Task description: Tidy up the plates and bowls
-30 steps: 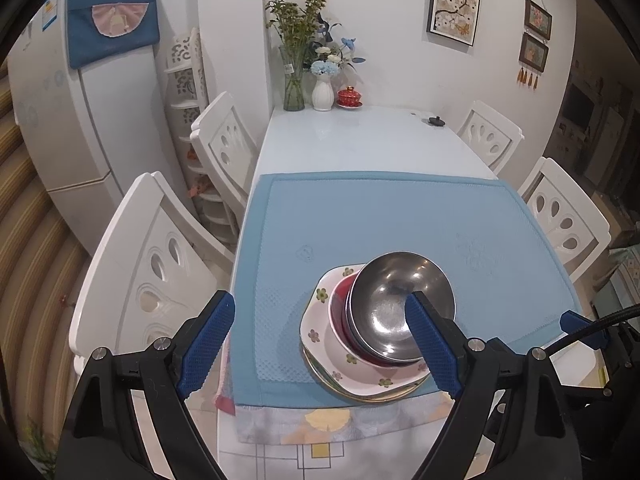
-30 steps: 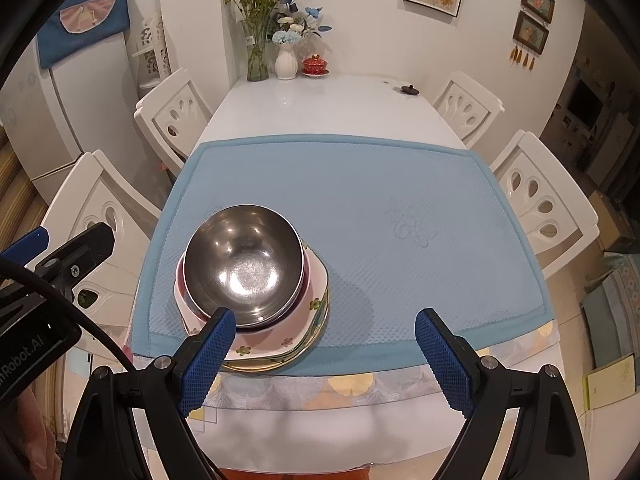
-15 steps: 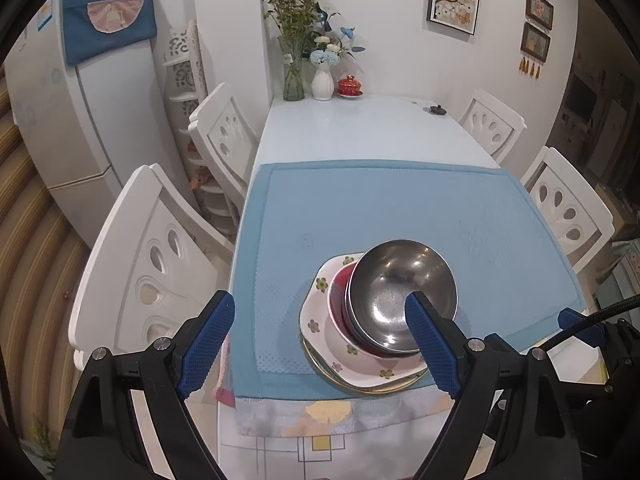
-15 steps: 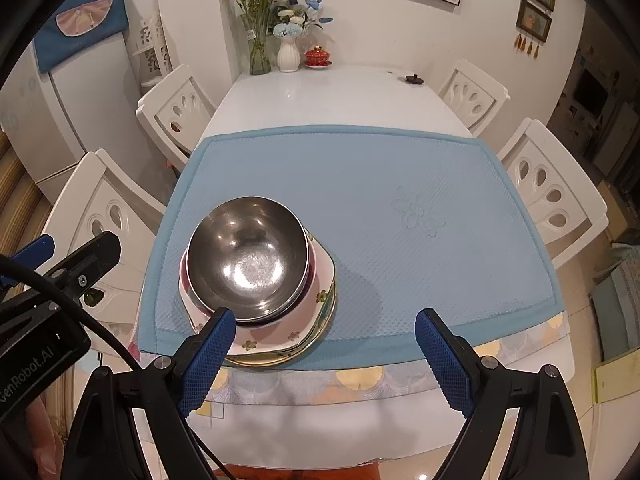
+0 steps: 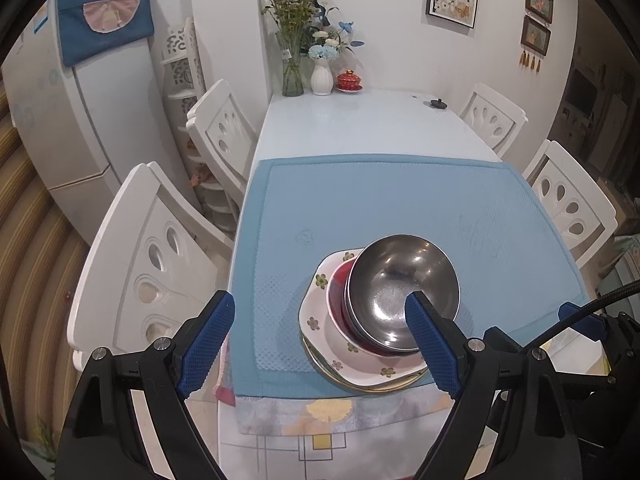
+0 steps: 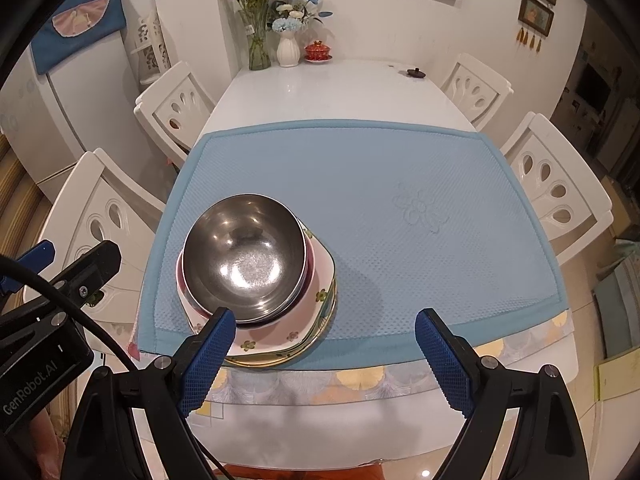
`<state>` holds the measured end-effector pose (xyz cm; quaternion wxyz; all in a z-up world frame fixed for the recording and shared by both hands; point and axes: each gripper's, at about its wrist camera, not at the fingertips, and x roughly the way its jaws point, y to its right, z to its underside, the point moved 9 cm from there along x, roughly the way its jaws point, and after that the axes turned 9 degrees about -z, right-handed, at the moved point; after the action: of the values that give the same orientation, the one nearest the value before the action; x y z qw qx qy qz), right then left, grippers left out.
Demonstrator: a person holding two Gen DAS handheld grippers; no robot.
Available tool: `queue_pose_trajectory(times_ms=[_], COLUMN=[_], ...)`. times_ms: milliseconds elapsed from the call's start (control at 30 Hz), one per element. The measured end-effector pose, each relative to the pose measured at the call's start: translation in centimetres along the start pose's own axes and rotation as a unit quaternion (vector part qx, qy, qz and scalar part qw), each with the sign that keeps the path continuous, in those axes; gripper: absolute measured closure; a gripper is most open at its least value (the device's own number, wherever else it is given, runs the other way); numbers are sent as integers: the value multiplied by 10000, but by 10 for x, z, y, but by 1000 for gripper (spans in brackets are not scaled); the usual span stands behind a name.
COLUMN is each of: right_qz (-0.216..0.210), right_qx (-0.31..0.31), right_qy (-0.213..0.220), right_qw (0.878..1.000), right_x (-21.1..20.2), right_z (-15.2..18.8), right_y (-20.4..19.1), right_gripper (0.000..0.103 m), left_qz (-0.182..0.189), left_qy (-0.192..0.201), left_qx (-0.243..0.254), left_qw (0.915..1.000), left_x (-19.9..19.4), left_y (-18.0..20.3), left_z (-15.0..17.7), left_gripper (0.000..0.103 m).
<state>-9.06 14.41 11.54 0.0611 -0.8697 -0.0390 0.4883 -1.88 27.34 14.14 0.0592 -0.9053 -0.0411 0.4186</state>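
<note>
Right wrist view: steel bowl point(image 6: 244, 256) nested atop red bowl point(image 5: 340, 292) and floral plates point(image 6: 280, 340) on blue mat point(image 6: 400, 200). Both tongs spread, empty. Stacking looks complete; next, likely withdraw.

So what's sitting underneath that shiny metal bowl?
The metal bowl nests in a red bowl, on a flowered plate over a gold-edged plate. Anything more beneath is hidden.

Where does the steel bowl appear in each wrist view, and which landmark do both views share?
Left wrist: steel bowl lower right of centre, behind the right blue finger.
Right wrist: steel bowl left of centre, above the left blue finger.
Shared landmark: white vase at the table's far end.
</note>
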Motion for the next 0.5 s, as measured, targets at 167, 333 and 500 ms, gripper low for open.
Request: queue_pose_trajectory(times_ms=[167, 333, 500], right_qz=[-11, -16, -25], right_qx=[-6, -10, -30], right_qy=[-20, -46, -121], right_qw=[10000, 10000, 9999], right_x=[2, 4, 10], right_z=[-2, -2, -2], right_y=[1, -1, -4], right_gripper=[13, 13, 13], left_qz=[10, 7, 104], left_qy=[-12, -61, -248], left_qx=[14, 80, 46], left_qw=[10000, 9999, 9996], left_x=[2, 8, 20], left_y=[0, 1, 1], left_z=[-1, 0, 4], left_gripper=[17, 17, 17])
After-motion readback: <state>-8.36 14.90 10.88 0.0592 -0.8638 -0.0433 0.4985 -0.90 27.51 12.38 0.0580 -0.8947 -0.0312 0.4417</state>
